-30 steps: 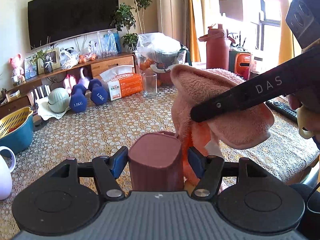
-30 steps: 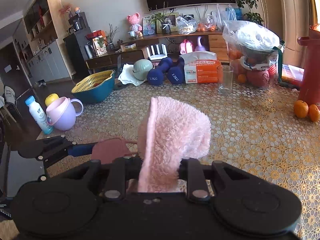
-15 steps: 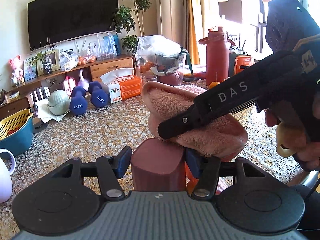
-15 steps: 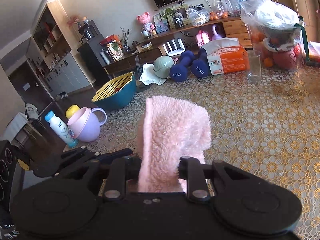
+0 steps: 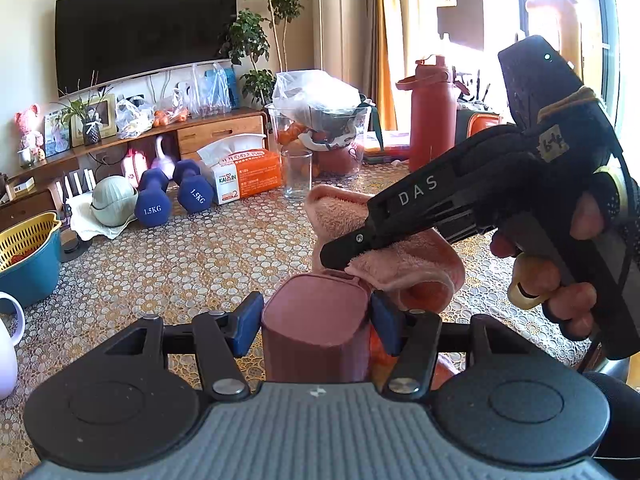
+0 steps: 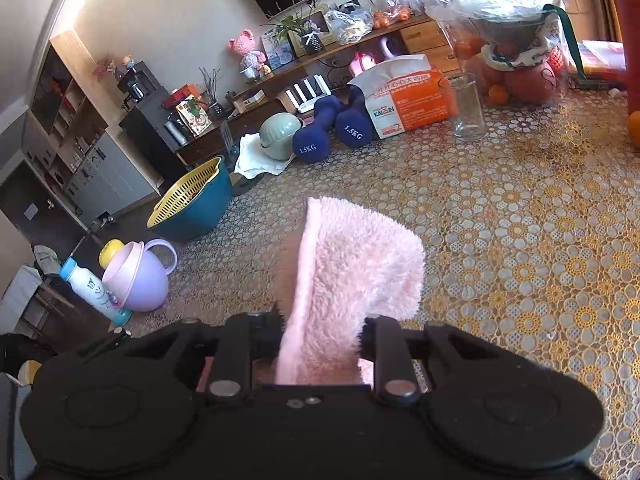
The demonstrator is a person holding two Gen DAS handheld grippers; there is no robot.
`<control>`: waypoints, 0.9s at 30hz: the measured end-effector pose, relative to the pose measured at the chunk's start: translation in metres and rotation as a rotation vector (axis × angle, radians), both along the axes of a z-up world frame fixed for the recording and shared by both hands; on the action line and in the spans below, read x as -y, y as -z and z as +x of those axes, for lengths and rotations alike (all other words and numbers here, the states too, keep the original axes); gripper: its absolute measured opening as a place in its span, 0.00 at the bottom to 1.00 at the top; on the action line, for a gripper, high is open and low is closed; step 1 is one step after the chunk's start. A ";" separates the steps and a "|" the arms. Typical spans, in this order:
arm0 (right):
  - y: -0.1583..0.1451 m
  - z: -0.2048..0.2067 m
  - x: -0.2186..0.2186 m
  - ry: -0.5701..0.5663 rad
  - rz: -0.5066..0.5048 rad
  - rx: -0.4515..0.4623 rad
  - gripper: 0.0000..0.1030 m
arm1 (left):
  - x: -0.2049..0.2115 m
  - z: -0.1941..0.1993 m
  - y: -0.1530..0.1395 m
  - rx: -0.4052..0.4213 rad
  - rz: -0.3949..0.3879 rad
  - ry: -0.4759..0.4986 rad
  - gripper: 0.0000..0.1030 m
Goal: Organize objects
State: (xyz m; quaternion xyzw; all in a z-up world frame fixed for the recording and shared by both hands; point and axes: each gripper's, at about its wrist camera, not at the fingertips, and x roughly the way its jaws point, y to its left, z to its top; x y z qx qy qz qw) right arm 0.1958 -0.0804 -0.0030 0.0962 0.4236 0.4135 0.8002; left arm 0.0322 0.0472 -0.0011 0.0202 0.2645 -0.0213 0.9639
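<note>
My left gripper [image 5: 316, 320] is shut on a dusty-pink box-shaped container [image 5: 316, 320], held upright above the table. My right gripper [image 5: 340, 256] comes in from the right in the left wrist view and is shut on a fluffy pink towel [image 5: 384, 252]. The towel hangs just over the container's far right edge and touches its rim. In the right wrist view the towel [image 6: 352, 272] stands up between the right gripper's fingers [image 6: 320, 340] and hides the container below.
The lace-covered table [image 5: 200, 256] carries two blue dumbbells [image 5: 172, 196], a tissue box [image 5: 244, 174], a glass [image 5: 297, 174], a bagged fruit bowl [image 5: 320, 120], a red flask [image 5: 432, 112], a blue-and-yellow colander basket [image 6: 192, 200], a lilac jug [image 6: 140, 272] and a small bottle [image 6: 92, 292].
My right gripper has carried the towel down and left, from above the container to right over its rim. My left gripper keeps the container in place.
</note>
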 end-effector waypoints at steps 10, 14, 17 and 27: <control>0.018 -0.001 0.014 0.040 -0.121 0.006 0.22 | -0.001 -0.002 0.001 0.004 -0.002 0.005 0.56; -0.013 -0.020 0.023 -0.018 -0.149 0.128 0.22 | -0.002 -0.002 0.002 0.013 -0.007 0.003 0.56; -0.036 -0.038 0.025 -0.088 -0.117 0.185 0.22 | -0.001 -0.003 0.003 0.020 -0.005 0.001 0.56; -0.049 -0.057 -0.018 -0.311 -0.030 0.120 0.24 | -0.001 -0.004 0.005 0.029 0.003 0.000 0.56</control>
